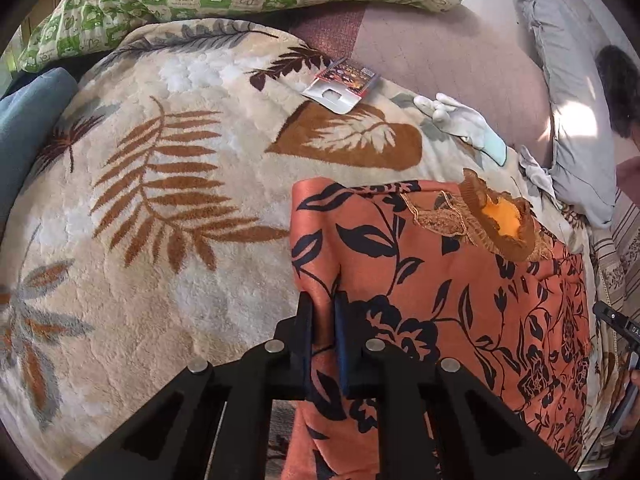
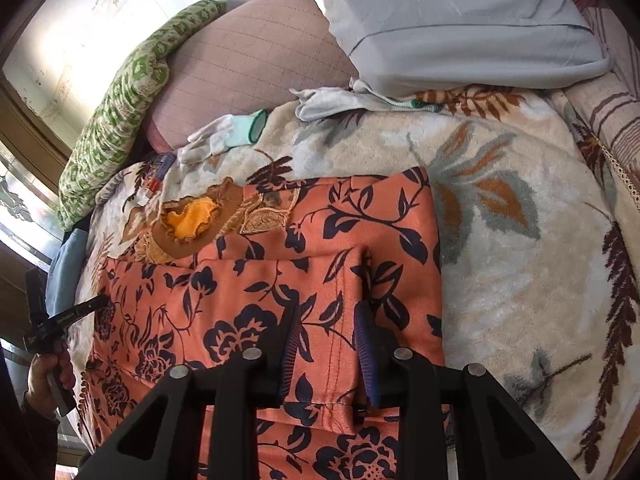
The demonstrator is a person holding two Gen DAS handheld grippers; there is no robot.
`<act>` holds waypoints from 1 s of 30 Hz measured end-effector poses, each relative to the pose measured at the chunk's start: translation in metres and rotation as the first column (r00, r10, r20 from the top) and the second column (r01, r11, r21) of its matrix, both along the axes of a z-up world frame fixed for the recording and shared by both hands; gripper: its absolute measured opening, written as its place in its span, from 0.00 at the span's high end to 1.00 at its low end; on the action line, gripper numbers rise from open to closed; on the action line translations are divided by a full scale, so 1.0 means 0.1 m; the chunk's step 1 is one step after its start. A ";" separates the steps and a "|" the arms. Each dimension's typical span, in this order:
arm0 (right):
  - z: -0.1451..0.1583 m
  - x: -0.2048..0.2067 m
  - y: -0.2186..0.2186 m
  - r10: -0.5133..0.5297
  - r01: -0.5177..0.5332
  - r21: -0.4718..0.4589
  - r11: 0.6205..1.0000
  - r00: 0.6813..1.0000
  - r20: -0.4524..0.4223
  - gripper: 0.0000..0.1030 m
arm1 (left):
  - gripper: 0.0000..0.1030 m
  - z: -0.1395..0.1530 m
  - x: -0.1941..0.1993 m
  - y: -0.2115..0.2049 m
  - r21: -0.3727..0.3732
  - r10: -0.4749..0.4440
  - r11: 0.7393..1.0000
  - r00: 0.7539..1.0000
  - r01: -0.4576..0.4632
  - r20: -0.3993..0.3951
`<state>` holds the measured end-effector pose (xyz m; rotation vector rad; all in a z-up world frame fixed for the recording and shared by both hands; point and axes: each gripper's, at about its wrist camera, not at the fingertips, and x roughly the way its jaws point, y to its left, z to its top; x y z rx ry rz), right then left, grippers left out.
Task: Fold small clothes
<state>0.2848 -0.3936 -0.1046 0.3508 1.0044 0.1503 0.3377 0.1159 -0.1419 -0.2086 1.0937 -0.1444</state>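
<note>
Silky orange floral garment [image 1: 420, 264] on plush leaf-patterned blanket [image 1: 160, 200], edges pinched in left tool [image 1: 323, 312] and right tool [image 2: 328, 320].

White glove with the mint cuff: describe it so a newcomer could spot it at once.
Start at the cream leaf-print blanket covering the bed. Beyond the orange floral garment, near the pink pillow, lies the glove. Its open mint cuff with a dark green rim sets it apart from the grey glove beside it.

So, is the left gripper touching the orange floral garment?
Touching. The left wrist view shows the left gripper pinching a fold of the orange floral garment.
</note>
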 end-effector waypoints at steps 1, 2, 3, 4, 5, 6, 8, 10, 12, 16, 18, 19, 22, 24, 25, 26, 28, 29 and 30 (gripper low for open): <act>0.05 -0.01 0.02 -0.003 0.003 -0.007 1.000 1.000 0.023 0.71 | 0.96 0.03 0.01 0.05 0.013 0.013 1.000 1.000 -0.013 0.015; 0.08 -0.02 0.03 -0.007 0.008 -0.017 1.000 0.999 0.040 0.71 | 0.96 0.05 0.03 0.10 0.031 0.038 0.999 0.999 -0.039 0.029; 0.08 -0.02 0.04 -0.017 0.019 -0.035 0.999 0.999 0.048 0.71 | 0.96 0.04 0.06 0.19 0.039 0.075 0.996 0.997 -0.077 0.034; 0.02 0.00 0.04 -0.029 0.030 -0.055 0.998 0.999 0.032 0.64 | 0.96 0.01 0.09 0.30 0.030 0.117 0.993 0.993 -0.117 0.017; -0.07 0.05 0.02 -0.031 0.030 -0.062 0.998 0.999 -0.020 0.53 | 0.96 -0.03 0.11 0.39 0.005 0.137 0.991 0.990 -0.137 -0.013; -0.17 0.10 0.00 -0.043 0.038 -0.062 0.997 0.996 -0.076 0.26 | 0.96 -0.03 0.09 0.46 -0.028 0.138 0.990 0.990 -0.138 -0.019; -0.21 0.09 -0.03 -0.051 0.049 -0.038 0.998 0.997 -0.055 0.25 | 0.93 0.06 0.00 0.49 -0.058 0.118 0.991 0.992 -0.116 0.032; -0.16 0.09 -0.05 -0.060 0.060 -0.012 0.998 0.998 0.001 0.25 | 0.51 0.14 -0.03 0.43 -0.096 0.076 0.993 0.996 -0.071 0.046; -0.15 0.15 -0.04 -0.068 0.068 0.017 0.998 0.998 0.013 0.25 | 0.30 0.17 -0.02 0.32 -0.107 0.064 0.993 0.996 -0.058 0.055; -0.24 0.30 0.08 -0.038 0.038 -0.028 0.999 0.999 -0.023 0.37 | 0.30 0.03 0.12 0.06 -0.107 0.026 0.994 0.999 -0.023 0.020; -0.26 0.32 0.11 -0.045 0.043 -0.048 0.998 0.999 -0.031 0.70 | 0.78 -0.08 0.18 -0.04 -0.054 0.005 0.999 1.000 -0.006 -0.013; -0.28 0.32 0.12 -0.044 0.042 -0.046 0.998 0.998 -0.043 0.79 | 0.91 -0.14 0.21 -0.08 -0.034 -0.011 0.999 0.999 0.010 -0.044; -0.22 0.31 0.21 0.002 -0.006 -0.093 0.996 0.999 -0.045 0.94 | 0.92 -0.06 0.20 -0.12 0.015 -0.045 0.999 0.999 0.045 -0.004; -0.08 0.28 0.26 0.015 -0.015 -0.138 0.990 1.000 -0.001 0.94 | 0.92 0.03 0.19 -0.10 0.028 -0.059 0.998 0.998 0.059 0.027; 0.01 0.27 0.26 0.008 -0.002 -0.156 0.988 0.999 0.035 0.94 | 0.92 0.04 0.18 -0.07 0.026 -0.058 0.998 0.998 0.057 0.036; 0.09 0.25 0.26 -0.002 0.015 -0.176 0.984 0.997 0.072 0.94 | 0.92 0.03 0.18 -0.05 0.024 -0.049 0.999 0.998 0.048 0.039; 0.04 0.31 0.25 -0.009 0.021 -0.194 0.981 0.998 0.064 0.94 | 0.91 -0.08 0.20 0.02 0.011 -0.012 1.000 1.000 0.012 0.018; -0.08 0.36 0.23 -0.019 0.024 -0.200 0.979 0.999 0.029 0.94 | 0.89 -0.16 0.21 0.08 -0.023 0.012 1.000 1.000 -0.012 -0.002; -0.23 0.39 0.21 -0.032 0.029 -0.214 0.976 0.999 -0.009 0.92 | 0.81 -0.20 0.21 0.14 -0.062 0.033 0.998 0.999 -0.033 0.000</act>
